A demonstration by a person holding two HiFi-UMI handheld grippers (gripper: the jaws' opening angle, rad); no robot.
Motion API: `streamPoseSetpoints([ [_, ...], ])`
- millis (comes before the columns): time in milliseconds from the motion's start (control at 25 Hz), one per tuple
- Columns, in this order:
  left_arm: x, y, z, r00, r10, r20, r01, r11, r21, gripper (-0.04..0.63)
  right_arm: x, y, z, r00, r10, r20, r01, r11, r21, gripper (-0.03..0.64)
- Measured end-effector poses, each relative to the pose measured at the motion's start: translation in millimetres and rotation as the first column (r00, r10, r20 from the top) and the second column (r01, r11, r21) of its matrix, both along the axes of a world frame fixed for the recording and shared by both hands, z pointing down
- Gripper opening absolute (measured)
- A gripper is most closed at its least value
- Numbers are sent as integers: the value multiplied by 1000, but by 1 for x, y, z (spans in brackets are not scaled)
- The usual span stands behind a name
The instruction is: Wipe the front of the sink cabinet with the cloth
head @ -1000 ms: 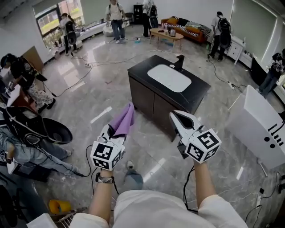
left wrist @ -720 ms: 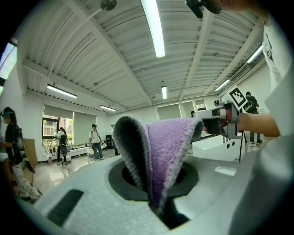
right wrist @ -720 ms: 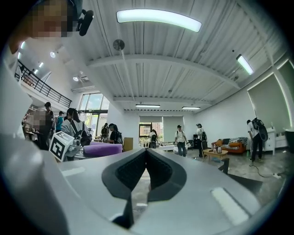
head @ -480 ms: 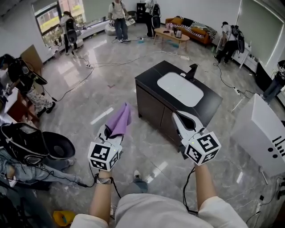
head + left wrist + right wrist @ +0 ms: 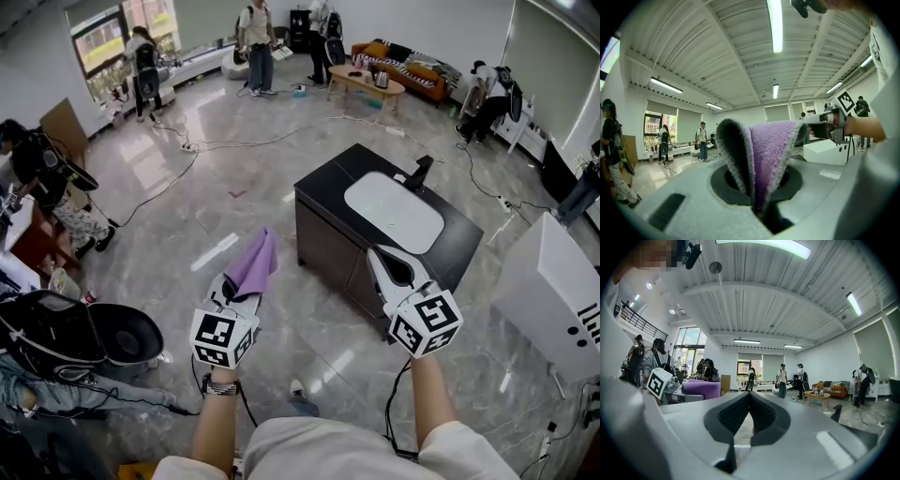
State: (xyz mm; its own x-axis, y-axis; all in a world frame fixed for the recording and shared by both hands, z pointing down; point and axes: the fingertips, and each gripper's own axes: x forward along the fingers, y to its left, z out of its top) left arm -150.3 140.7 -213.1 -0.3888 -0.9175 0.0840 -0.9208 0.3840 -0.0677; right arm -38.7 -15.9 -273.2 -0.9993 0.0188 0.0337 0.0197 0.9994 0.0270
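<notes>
Left fingers [image 5: 723,186] pinch the purple cloth [image 5: 771,154]

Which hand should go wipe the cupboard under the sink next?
Left. The left hand-held gripper is shut on the purple cloth, so it can probably carry it to the sink cabinet front. The right hand-held gripper has its jaws together with nothing between them.

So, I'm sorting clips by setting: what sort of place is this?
Probably a large open hall used as a workspace or studio, not a home: a freestanding sink cabinet stands alone on polished floor, cables trail across it, and several people stand around the edges.
</notes>
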Motion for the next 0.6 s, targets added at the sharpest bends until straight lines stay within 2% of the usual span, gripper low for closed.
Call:
streamPoseSetpoints([
  [320, -62, -19, 15, 1000, 26, -4, -26, 999, -26, 46, -60, -7, 7, 1000, 14, -25, -13, 998, 64, 6],
  [600, -94, -42, 29, 998, 50, -37, -50, 999, -20, 46, -92, -14, 16, 998, 18, -52, -14, 997, 82, 6],
])
